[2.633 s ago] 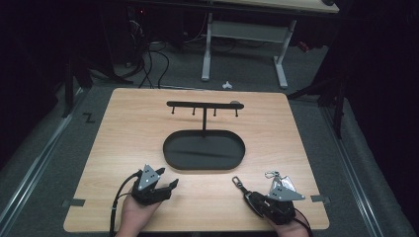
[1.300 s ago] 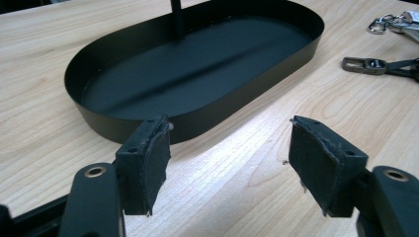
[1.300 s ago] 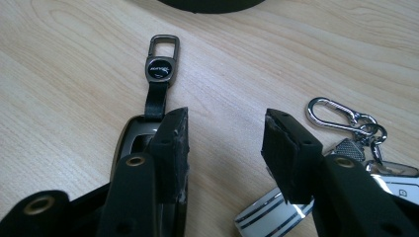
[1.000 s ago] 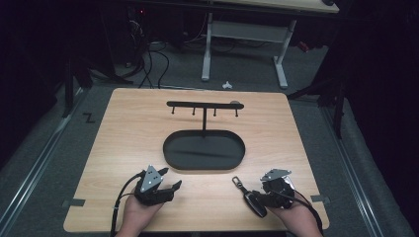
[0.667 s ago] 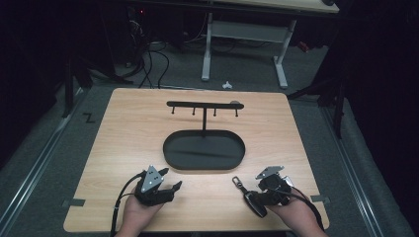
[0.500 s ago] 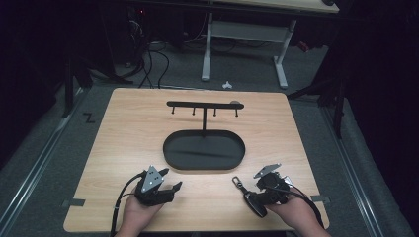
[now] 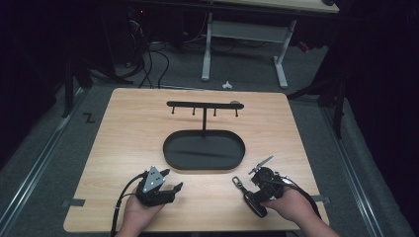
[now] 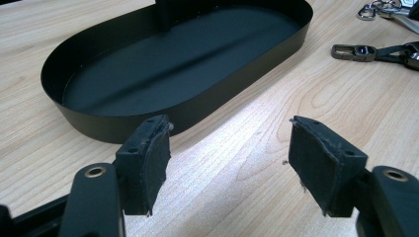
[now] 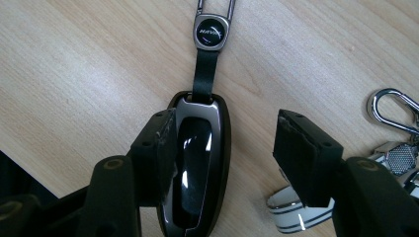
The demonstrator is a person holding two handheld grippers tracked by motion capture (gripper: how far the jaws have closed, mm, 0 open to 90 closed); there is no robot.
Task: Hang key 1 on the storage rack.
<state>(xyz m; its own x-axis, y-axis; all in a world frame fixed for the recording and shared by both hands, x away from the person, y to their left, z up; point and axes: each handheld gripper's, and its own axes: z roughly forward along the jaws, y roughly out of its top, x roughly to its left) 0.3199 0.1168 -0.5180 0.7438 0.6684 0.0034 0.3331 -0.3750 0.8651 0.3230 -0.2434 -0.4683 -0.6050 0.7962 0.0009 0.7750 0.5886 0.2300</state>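
A: From the high view, where does the key fob (image 7: pixel 255 202) lie?

B: On the wooden table (image 7: pixel 123 128), on the near side of the oval tray (image 7: pixel 204 150) and toward its right end, not far from the table's near edge. The right gripper (image 7: pixel 258 195) sits right over it, held in the person's right hand (image 7: pixel 290 205).

A: And the right gripper view?

B: It gives what the high view cannot: the jaws are spread, the fob (image 9: pixel 197 168) lies between them, and the left pad (image 9: pixel 165 150) is at the fob's side, while the right pad (image 9: pixel 296 153) stands well clear. The strap and metal badge (image 9: pixel 211 30) run away from the gripper. A second bunch of rings and clips (image 9: pixel 395 133) lies just beside the fob.

A: The left gripper (image 7: pixel 160 190)?

B: Near the tray's left end, on its near side, resting in the left hand (image 7: pixel 141 212). In the left gripper view its jaws are spread with only bare wood between them, and the tray wall (image 8: pixel 207 106) is close ahead.

A: Room to move?

B: Open board left of the tray and between tray and grippers. Behind the tray a hook rack (image 7: pixel 204 104) rises from it.
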